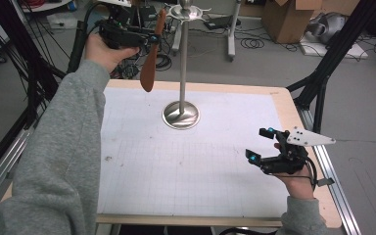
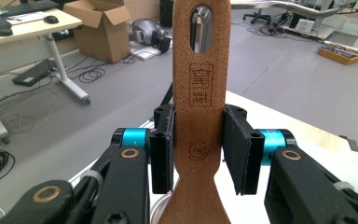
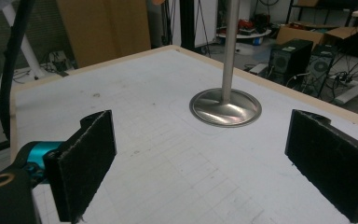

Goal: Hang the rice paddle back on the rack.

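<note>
Raising the left hand-held gripper (image 1: 152,39), clamped on a wooden spatula (image 1: 150,61).

Even, soft overhead light, faint shadows, mild glare on steel stand base (image 1: 180,115), pics slightly soft w/ low res.

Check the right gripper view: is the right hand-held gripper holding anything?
No: the right hand-held gripper has its jaws spread wide, with nothing but bare table between the pads.
</note>
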The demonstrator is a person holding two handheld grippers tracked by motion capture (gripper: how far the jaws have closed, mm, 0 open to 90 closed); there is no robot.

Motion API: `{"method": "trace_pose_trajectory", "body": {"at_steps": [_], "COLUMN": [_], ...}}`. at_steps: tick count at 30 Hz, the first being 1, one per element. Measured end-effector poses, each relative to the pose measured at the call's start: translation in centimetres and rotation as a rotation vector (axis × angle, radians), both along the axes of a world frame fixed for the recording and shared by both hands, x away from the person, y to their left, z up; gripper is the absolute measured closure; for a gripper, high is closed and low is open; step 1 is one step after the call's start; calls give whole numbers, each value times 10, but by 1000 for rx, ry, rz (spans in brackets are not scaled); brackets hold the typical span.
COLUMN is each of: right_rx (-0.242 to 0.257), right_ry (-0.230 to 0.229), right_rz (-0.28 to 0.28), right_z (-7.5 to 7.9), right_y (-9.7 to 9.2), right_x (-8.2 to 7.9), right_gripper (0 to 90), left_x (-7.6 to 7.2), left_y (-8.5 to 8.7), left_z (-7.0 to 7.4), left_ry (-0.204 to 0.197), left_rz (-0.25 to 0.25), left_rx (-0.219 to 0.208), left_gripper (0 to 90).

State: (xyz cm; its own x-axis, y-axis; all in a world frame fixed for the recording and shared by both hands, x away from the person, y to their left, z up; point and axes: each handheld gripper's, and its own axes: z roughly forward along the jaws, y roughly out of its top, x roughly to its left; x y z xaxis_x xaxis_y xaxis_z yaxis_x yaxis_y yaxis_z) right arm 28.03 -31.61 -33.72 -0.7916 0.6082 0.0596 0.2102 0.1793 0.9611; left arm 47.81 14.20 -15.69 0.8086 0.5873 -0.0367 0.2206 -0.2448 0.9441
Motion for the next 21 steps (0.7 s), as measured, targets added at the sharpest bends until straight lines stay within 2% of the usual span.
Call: {"method": "trace_pose_trajectory", "body": {"at_steps": [8,21], "right_rx": [5,4], "right_ry": [-2,-2], "right_rz": [-3,1], "right_z": [0,1], "right_y": [-1,-1], "right_x": [0,0], "right_gripper": [73,73], "left_x": [2,3], "left_y": [-2,-10], "left_z": [-3,-5], "left_ry": [15,10], "left_rz": [-5,6], "left_rx": [1,-7], "left_gripper": [652,652]}}
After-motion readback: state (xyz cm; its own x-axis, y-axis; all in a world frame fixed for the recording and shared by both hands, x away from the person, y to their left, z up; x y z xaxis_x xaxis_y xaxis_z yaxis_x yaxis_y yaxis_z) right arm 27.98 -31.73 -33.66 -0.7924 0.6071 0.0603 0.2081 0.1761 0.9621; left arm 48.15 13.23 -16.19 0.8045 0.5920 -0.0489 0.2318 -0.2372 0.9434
